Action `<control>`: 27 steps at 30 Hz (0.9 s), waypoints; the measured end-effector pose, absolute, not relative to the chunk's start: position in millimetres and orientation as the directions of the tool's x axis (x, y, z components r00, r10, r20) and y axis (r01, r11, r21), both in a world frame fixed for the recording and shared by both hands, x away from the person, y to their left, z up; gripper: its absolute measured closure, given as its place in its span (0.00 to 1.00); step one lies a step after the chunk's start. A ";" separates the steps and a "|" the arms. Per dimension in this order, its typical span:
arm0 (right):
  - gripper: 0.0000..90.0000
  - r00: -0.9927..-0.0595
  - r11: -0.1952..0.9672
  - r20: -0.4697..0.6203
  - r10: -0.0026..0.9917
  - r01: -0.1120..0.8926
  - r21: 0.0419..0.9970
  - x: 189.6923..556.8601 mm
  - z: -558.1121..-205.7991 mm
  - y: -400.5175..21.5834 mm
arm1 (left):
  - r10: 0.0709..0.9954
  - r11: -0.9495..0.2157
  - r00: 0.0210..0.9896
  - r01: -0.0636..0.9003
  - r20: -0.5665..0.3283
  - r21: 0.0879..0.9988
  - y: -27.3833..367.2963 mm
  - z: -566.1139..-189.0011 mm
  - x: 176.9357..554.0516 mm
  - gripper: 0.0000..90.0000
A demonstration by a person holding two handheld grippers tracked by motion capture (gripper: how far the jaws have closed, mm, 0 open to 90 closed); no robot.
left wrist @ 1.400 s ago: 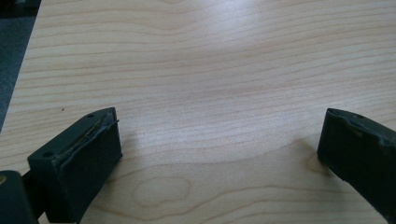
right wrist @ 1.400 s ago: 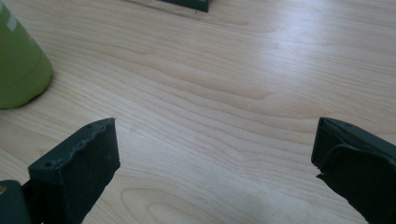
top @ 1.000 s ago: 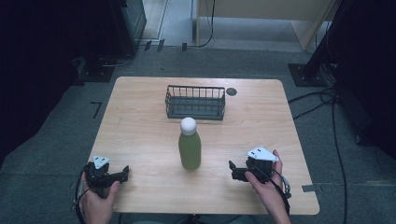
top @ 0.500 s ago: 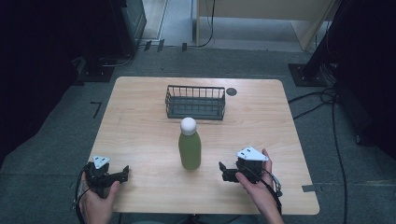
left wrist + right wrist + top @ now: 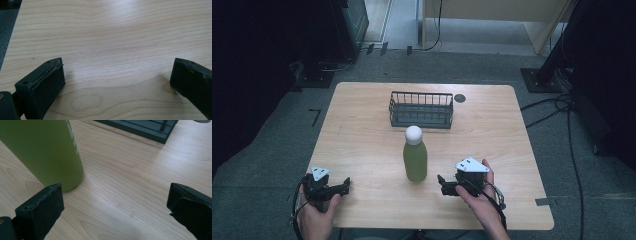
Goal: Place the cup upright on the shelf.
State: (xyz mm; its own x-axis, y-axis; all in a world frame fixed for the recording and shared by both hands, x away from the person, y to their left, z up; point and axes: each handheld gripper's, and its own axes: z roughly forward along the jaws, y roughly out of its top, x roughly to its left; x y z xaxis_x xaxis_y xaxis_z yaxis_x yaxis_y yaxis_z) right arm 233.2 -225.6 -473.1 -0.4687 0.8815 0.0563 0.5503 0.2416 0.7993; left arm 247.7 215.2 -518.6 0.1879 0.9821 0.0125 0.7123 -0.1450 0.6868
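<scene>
Bottle: green bottle (image 5: pixel 415 160) with white cap (image 5: pixel 413 135) stands upright mid-table, in front of the basket and apart from it.
Right gripper: right gripper (image 5: pixel 443 184) sits low near the table, just right of the bottle's base, jaws spread wide and holding nothing; in the right gripper view the bottle (image 5: pixel 45 152) lies off to the left, outside the gap, with one jaw close to its foot.
Left gripper: left gripper (image 5: pixel 343 185) rests near the front left corner, well apart from the bottle, jaws released over bare table (image 5: pixel 107 37).
Risk, tipping: bottle looks tall and narrow; a jaw tip striking its side before the gap is centred could likely topple it.
Risk, slipping: smooth round wall; an off-centre or low pinch may let it twist or slide out.
Risk, rolling: once down, it could roll toward the table edge.
Basket: dark wire basket (image 5: pixel 421 108) at the far side looks empty.
Bottle contents: capped and opaque, so cannot tell.
</scene>
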 end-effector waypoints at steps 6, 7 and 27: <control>0.01 -0.486 0.247 0.061 0.872 0.545 0.801 234.1 -473.4 -217.3 | 0.982 -0.145 0.188 0.712 0.013 0.687 215.2 -518.6 247.7 0.00; 0.01 -0.493 0.250 0.064 0.868 0.543 0.802 234.3 -472.8 -214.5 | 0.982 -0.145 0.188 0.712 0.013 0.687 215.2 -518.6 247.7 0.00; 0.01 -0.542 0.262 0.082 0.836 0.526 0.809 237.4 -471.0 -188.5 | 0.982 -0.145 0.188 0.712 0.012 0.687 215.2 -518.6 247.7 0.00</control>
State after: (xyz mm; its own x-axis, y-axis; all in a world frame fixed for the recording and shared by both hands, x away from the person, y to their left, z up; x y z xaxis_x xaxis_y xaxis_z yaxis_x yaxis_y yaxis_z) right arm 237.4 -188.5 -471.0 -0.5423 0.8362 0.0823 0.5261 0.2615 0.8092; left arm 247.7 215.2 -518.6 0.1883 0.9820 0.0125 0.7124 -0.1453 0.6866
